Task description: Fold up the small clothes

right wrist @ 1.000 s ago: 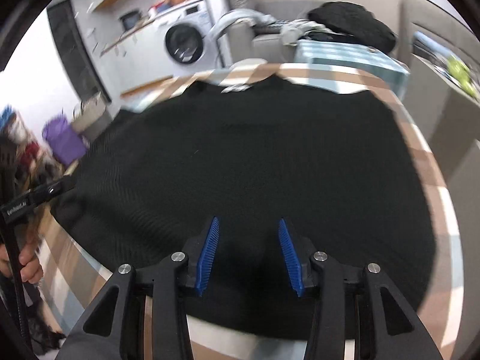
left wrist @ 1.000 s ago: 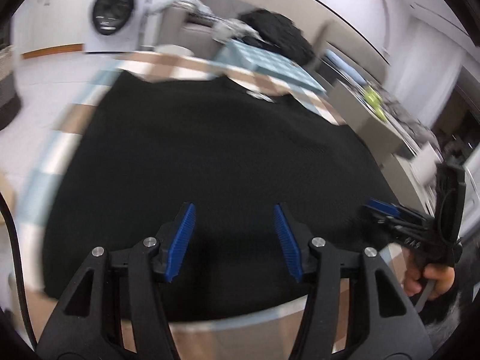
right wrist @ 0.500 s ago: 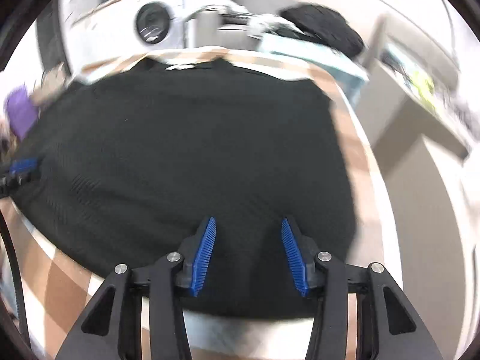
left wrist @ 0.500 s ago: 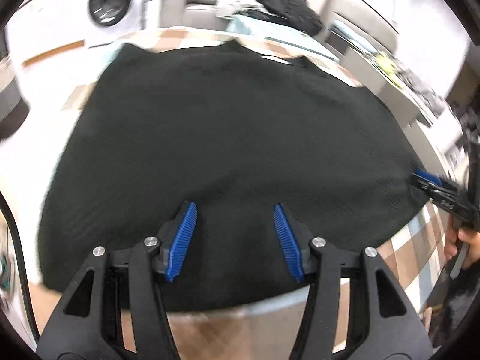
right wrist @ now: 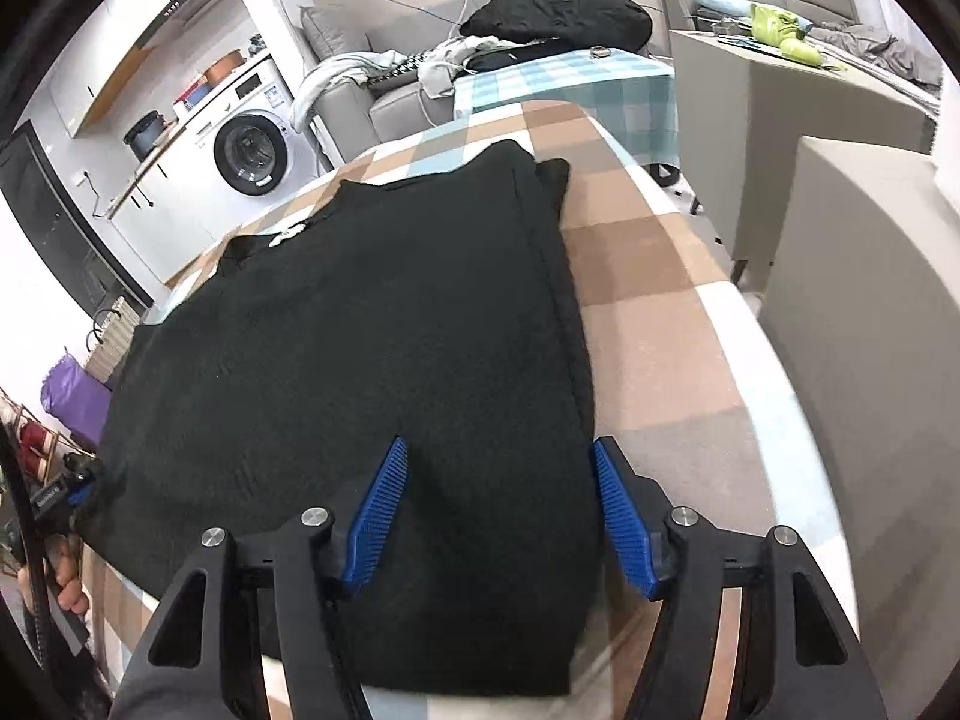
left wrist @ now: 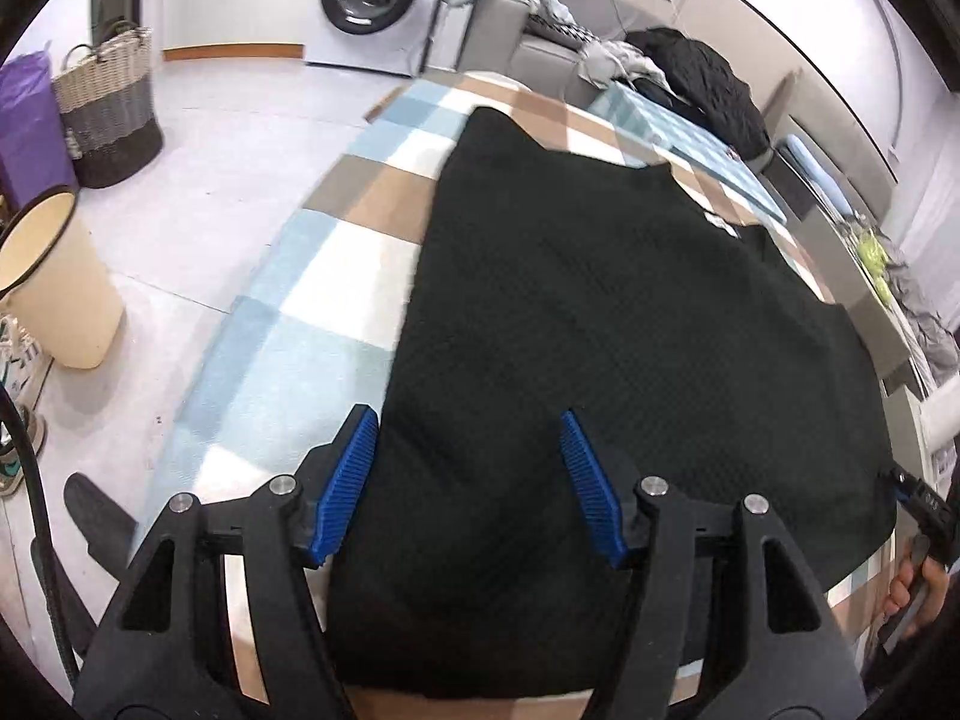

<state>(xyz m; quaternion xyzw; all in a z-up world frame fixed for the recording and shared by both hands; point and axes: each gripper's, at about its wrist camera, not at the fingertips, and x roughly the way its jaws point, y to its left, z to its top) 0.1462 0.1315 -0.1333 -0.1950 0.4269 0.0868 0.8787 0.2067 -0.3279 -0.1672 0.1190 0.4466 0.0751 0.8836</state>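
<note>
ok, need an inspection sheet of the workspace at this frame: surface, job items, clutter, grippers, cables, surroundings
Surface: checked tablecloth, blue, white and brown squares, covering the table.
Job's things: black knit garment spread flat, white neck label at the far edge; right side looks folded in along a straight edge.
Clutter: nothing seen on the cloth besides the garment.
Grippers: left hand-held gripper open, at the garment's near left corner; right hand-held gripper open, at the near right corner. Neither pinches fabric.
Cables: black cable beside the left hand-held gripper; thin wires on the far wall.
Surroundings: washing machine, woven basket, cream bin, sofa with heaped clothes.
</note>
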